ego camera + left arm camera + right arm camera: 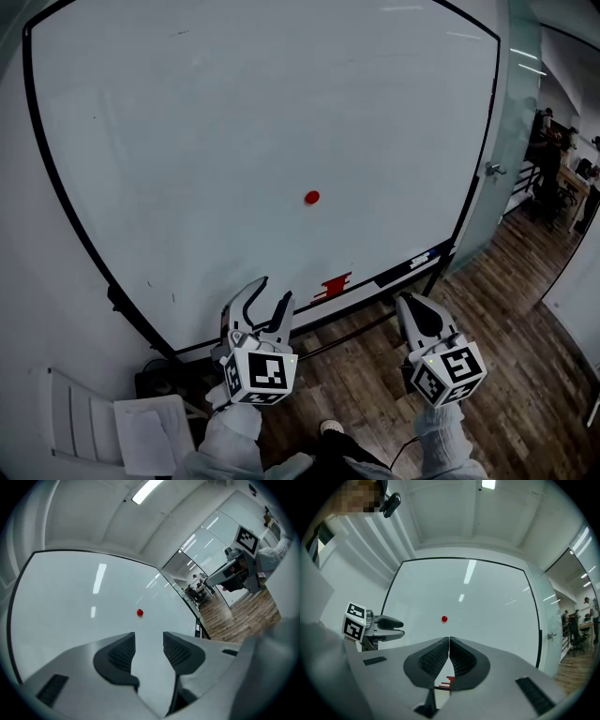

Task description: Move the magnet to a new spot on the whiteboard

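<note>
magnet: 1 | whiteboard: 1 | left gripper + right gripper: 2

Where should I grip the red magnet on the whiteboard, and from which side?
Probably pinch the red magnet across its round edge, coming square to the whiteboard with the open left gripper. It is a small button on the flat face, bare board around.
</note>
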`<state>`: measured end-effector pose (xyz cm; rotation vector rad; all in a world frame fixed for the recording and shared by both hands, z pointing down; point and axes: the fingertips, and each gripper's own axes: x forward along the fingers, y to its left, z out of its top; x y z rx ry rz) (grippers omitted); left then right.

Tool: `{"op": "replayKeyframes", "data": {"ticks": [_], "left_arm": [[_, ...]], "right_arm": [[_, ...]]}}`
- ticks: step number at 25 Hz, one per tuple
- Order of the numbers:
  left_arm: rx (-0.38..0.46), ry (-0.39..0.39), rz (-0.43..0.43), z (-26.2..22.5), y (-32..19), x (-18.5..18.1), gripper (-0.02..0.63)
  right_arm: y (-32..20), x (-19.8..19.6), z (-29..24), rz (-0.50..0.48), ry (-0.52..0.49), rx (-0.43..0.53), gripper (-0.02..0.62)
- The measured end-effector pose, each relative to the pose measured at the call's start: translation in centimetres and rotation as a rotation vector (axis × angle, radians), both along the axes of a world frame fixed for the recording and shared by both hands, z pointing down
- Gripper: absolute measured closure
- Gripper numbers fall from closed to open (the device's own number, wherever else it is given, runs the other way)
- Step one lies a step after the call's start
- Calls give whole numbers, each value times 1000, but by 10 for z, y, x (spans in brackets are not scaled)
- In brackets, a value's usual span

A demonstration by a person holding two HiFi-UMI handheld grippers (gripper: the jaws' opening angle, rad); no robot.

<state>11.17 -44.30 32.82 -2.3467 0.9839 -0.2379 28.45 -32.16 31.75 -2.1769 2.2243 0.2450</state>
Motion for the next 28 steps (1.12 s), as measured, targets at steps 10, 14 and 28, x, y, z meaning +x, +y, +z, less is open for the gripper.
{"op": "replayKeyframes", "data": {"ticks": [10, 14, 28], "left_arm": [[-223, 129, 23, 55, 20, -37, 416], [-311, 179, 66, 77, 34, -40, 426], [-530, 386, 133, 126, 58, -54, 595]], "right_arm": [[30, 3, 38, 73, -44, -60, 569], [39, 9, 58, 121, -52, -84, 569], [68, 6, 112, 247, -81, -153, 569]]}}
